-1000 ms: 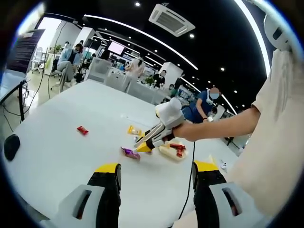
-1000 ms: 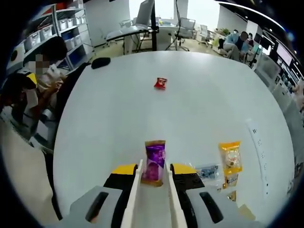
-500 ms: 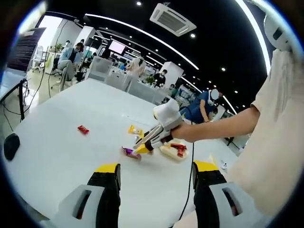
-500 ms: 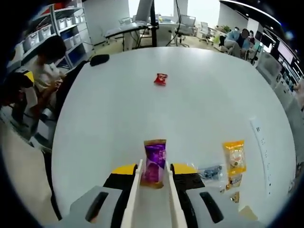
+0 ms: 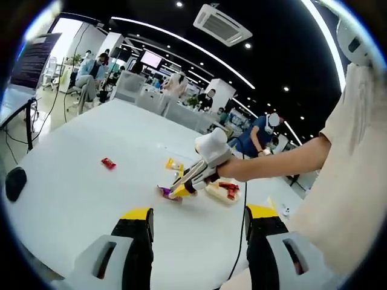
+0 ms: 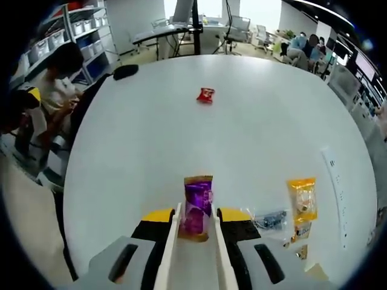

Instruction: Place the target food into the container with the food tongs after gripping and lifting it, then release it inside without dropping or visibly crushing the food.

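My right gripper (image 6: pixel 195 214) is shut on white food tongs (image 6: pixel 172 241), and the tong tips pinch a purple snack packet (image 6: pixel 196 204) low over the white table (image 6: pixel 151 151). In the left gripper view the same right gripper (image 5: pixel 192 180), held out on a person's arm, points down and left at the purple packet (image 5: pixel 165 192). Just right of it stands the pale container (image 5: pixel 219 193) with a red packet inside. I cannot tell whether the purple packet touches the table. My left gripper (image 5: pixel 199 212) is open and holds nothing.
A red packet (image 6: pixel 205 95) lies far out on the table, a yellow packet (image 6: pixel 302 198) and a clear packet (image 6: pixel 269 219) to the right. A black mouse (image 6: pixel 125 71) sits at the far edge. A cable (image 5: pixel 242 229) runs off the near edge. People sit around.
The right gripper with the tongs and purple packet has shifted slightly toward the container side and tilted a little steeper. The left gripper has stayed open and still.
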`<control>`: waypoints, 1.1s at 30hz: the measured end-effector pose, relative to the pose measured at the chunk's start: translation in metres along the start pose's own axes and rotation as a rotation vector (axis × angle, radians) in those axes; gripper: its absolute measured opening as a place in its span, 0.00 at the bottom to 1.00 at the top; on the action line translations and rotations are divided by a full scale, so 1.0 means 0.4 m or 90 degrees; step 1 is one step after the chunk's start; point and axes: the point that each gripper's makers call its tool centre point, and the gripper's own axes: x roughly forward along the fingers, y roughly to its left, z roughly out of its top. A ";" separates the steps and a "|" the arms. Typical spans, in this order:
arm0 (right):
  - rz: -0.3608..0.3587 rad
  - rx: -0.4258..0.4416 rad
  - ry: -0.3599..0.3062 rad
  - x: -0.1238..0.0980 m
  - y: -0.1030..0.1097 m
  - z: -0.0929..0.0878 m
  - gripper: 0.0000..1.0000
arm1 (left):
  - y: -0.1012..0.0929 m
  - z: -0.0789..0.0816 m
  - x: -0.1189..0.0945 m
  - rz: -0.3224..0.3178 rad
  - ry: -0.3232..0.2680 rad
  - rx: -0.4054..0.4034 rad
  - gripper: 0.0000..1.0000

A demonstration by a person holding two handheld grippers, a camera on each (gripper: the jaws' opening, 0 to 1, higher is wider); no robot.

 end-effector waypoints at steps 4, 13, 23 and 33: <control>-0.001 -0.001 0.004 0.003 0.000 -0.005 0.28 | 0.002 -0.001 0.001 -0.001 0.000 0.000 0.61; 0.000 -0.001 0.012 0.013 0.001 -0.015 0.28 | 0.008 -0.002 -0.001 0.000 0.000 -0.002 0.61; 0.000 -0.004 0.015 0.018 0.000 -0.018 0.27 | 0.011 -0.007 -0.003 0.003 0.000 -0.007 0.61; -0.003 -0.009 0.018 0.015 0.002 -0.022 0.27 | 0.010 -0.005 0.002 -0.001 -0.001 -0.006 0.61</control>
